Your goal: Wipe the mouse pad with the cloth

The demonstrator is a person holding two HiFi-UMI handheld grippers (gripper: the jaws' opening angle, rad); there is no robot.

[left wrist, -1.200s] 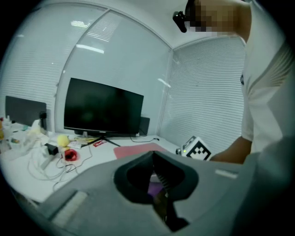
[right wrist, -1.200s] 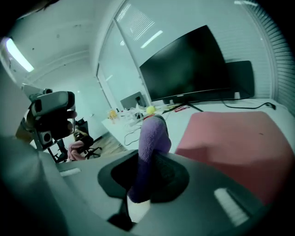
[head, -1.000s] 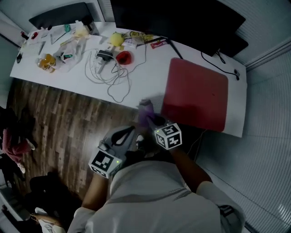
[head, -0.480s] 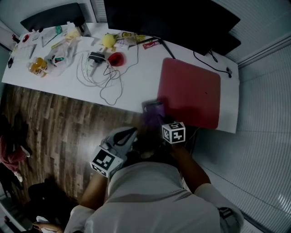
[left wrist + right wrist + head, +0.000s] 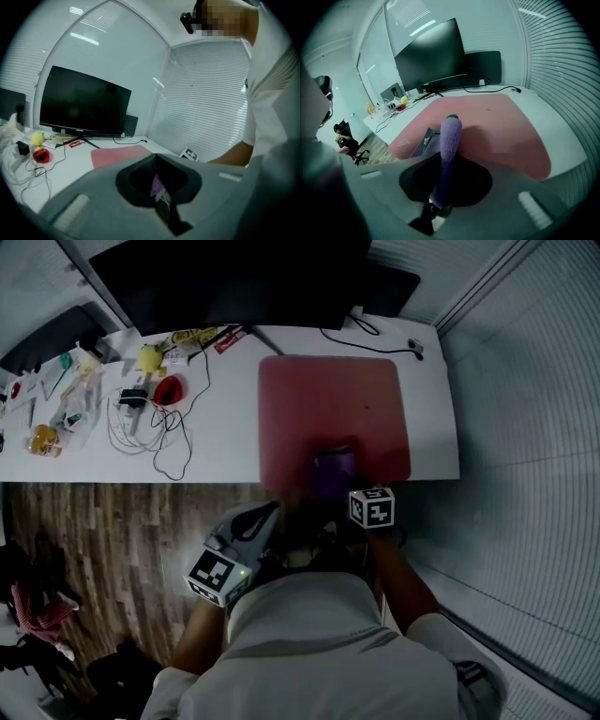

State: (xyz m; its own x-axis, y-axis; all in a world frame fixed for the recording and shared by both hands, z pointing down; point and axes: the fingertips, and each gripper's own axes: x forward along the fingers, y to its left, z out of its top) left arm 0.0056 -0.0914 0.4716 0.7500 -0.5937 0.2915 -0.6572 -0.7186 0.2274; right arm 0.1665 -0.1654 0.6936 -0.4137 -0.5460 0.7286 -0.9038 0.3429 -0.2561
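- R gripper (image 5: 443, 161): jaws clamped on a purple terry cloth (image 5: 451, 136). The cloth is bunched into a narrow roll that sticks fwd past the tips toward 12 o'clock.
- Cloth tip is over the near part of the pink rounded-square mouse pad (image 5: 328, 381). In the head view that's the pad's 6 o'clock edge. A shadow lies right beside the roll, so it looks on or just above the surface; can't tell which.
- Pad lies flat on the white desk (image 5: 225, 442), its near edge at the desk's front edge, w/ a black monitor (image 5: 225, 277) at its 12 o'clock.
- L gripper (image 5: 156, 159): jaws drawn together, not on any task item. A small purple-and-pale bit (image 5: 157, 187) shows in the seam; can't tell what it is.
- In the head view the L gripper sits at approx 7 o'clock from the pad, off the desk, over the wood floor (image 5: 112, 521) and close to the person's body.
- Tangled white cables (image 5: 155, 432) and small clutter lie at the pad's 9–10 o'clock, well apart from it, so out of the wipe path.
- Step, as I read it: start of the wipe. Cloth is in place at the near edge and most of the pad ahead is unwiped.
- Next move needs: press the roll flat onto the pad, then sweep toward 12 o'clock and across from 9 to 3 w/ steady downforce.
- Pad may slide on the smooth desk; the L gripper could pin a corner if so.
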